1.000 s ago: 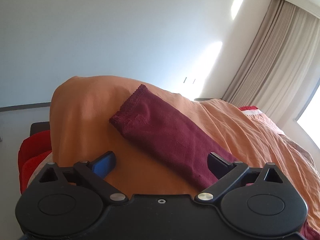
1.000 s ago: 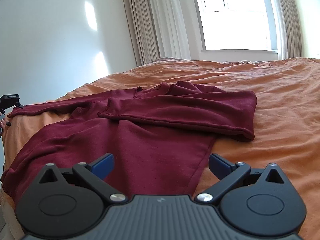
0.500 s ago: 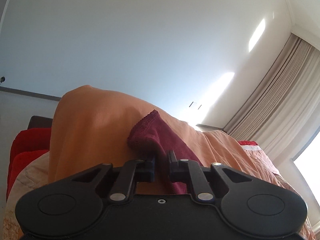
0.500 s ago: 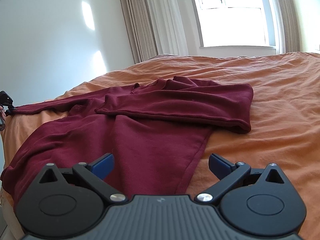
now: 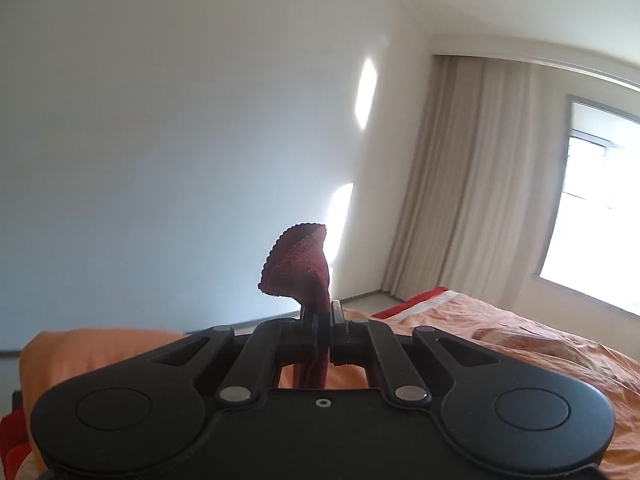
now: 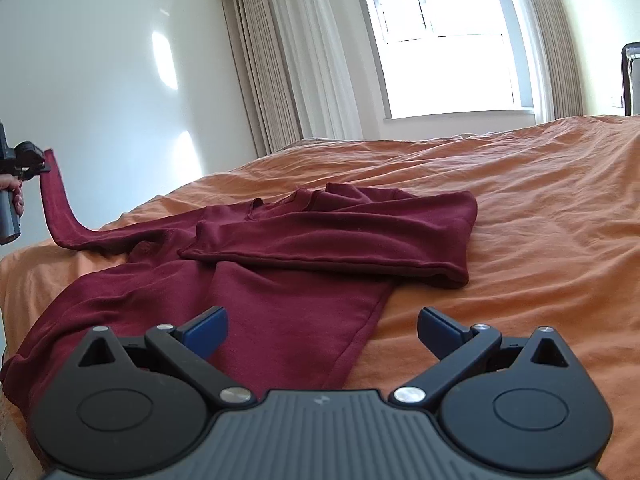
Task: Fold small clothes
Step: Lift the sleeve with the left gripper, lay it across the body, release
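The left gripper (image 5: pixel 323 334) has just pinched shut on the sleeve cuff (image 5: pixel 298 266) of the maroon long-sleeved top (image 6: pixel 280 280), with the ribbed end flaring above its fingers at the centre of the left wrist view. In the right wrist view that same sleeve (image 6: pixel 60 216) climbs off the bed toward the left edge of the frame, where a hand (image 6: pixel 14 196) holds the tool's handle. The rest of the top lies spread across the orange bedspread (image 6: pixel 520 208), its other sleeve (image 6: pixel 332 236) already folded across the chest in mid-frame.

To my eye the step is laying this sleeve across the body to match. It would go best carried high enough that the cloth clears the bed, swept toward the centre of the frame, lowered flat alongside the folded sleeve, and let go only once the cuff lies down.

The right gripper (image 6: pixel 322 328) hovers above the hem at the lower middle, fingers spread wide and gripping nothing; it could pin the body against dragging.

The bed edge runs close along the lower left, just beside the top's side hem, so pulling leftward risks sliding cloth off. Open bedspread fills the right half of the frame.
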`<state>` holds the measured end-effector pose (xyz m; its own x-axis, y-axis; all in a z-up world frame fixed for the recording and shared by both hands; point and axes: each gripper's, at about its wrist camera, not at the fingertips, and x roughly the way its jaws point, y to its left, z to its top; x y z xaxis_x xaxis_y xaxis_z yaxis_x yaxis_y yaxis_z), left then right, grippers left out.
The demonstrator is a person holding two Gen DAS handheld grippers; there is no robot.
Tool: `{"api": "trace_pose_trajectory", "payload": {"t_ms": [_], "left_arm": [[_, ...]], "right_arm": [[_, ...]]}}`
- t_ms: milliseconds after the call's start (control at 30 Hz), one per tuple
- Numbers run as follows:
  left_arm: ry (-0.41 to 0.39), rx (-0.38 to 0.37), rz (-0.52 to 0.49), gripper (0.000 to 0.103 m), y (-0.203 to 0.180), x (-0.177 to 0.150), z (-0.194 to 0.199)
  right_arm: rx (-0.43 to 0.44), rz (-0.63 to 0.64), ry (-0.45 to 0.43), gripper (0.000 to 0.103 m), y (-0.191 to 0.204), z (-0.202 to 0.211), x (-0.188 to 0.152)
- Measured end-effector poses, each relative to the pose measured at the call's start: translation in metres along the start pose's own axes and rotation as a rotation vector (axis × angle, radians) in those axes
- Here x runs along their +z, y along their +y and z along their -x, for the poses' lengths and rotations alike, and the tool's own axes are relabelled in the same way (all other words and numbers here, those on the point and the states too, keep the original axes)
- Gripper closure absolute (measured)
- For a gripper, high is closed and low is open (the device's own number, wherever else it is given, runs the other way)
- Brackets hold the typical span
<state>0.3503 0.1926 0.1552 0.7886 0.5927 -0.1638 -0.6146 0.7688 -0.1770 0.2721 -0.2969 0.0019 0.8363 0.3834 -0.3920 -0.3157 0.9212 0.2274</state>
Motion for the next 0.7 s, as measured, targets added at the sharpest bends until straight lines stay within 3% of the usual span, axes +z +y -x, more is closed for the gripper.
{"api": "trace_pose_trajectory", "payload": {"t_ms": [267, 467, 700], "left_arm": [[-0.054, -0.340, -0.230, 0.099, -0.145, -0.027, 0.040], [0.030, -0.529, -0.257, 0.099, -0.232, -0.087, 0.047], [0.172, -0.710, -0.344, 0.099, -0.281, -0.188, 0.073]], "right_arm": [[-0.030, -0.030, -0.020, 0.000, -0.019, 0.012, -0.001], [-0.044, -0.045, -0.019, 0.000, -0.028, 0.019, -0.006], [-0.061, -0.060, -0.015, 0.000, -0.039, 0.024, -0.010]]}}
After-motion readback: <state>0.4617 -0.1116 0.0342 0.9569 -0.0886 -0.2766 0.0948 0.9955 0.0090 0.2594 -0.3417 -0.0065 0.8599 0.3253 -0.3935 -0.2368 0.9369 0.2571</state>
